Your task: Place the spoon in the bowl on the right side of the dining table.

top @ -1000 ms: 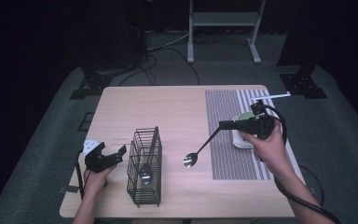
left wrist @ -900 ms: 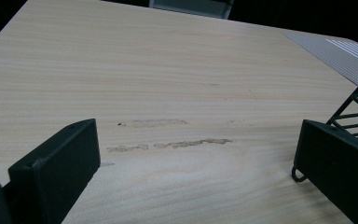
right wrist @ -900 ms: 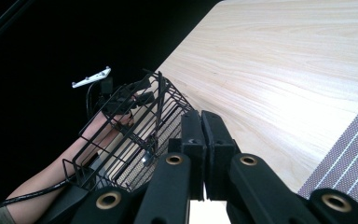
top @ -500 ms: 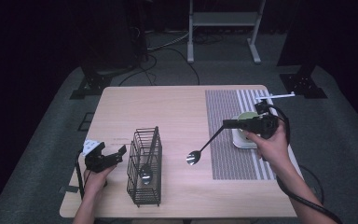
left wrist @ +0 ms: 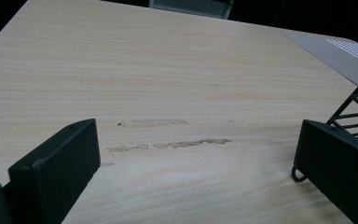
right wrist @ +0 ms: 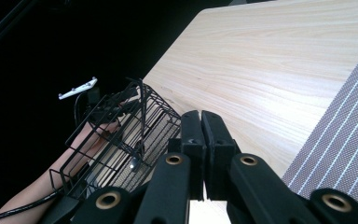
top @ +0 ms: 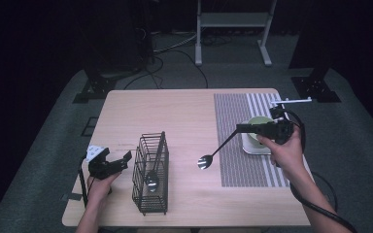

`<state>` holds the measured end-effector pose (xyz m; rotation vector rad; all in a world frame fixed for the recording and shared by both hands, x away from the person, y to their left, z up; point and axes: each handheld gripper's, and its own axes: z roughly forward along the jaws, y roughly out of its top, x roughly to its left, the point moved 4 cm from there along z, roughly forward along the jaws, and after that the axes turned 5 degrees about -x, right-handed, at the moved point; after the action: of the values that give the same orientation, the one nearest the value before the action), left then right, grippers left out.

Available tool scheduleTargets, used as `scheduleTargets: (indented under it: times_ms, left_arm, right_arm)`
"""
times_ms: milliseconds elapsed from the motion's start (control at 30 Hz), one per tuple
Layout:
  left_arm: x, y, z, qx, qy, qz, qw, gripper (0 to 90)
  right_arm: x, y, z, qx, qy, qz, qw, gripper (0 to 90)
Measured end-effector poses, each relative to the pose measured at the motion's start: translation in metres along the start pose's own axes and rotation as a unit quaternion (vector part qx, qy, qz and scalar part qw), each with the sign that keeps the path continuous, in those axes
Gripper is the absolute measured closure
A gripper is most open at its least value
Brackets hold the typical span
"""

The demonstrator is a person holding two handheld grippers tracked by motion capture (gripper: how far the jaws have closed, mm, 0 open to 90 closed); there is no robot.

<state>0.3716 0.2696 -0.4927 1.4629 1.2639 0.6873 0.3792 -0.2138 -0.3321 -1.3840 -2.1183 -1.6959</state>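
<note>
Nearest the person, the left gripper (top: 119, 162) rests on the table (top: 184, 116) with its jaws standing wide apart and nothing between them, just beside the wire basket (top: 150, 172). Farther off, the right gripper (top: 240, 128) is clamped on the spoon (top: 213, 154), whose bowl hangs beside the striped mat (top: 238, 126)

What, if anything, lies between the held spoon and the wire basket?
Nothing visible: bare table separates the spoon, held by the right tool, from the basket. A spoon already stands inside.
</note>
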Motion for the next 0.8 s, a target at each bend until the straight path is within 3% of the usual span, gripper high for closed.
scheduleTargets:
  times_ms: [800]
  left_arm:
    - [0.0,0.0,0.0,0.0,0.0,-0.001,1.0,0.0]
  right_arm:
    - [-0.021,0.003,-0.013,-0.022,-0.023,0.021,0.9993,88.0]
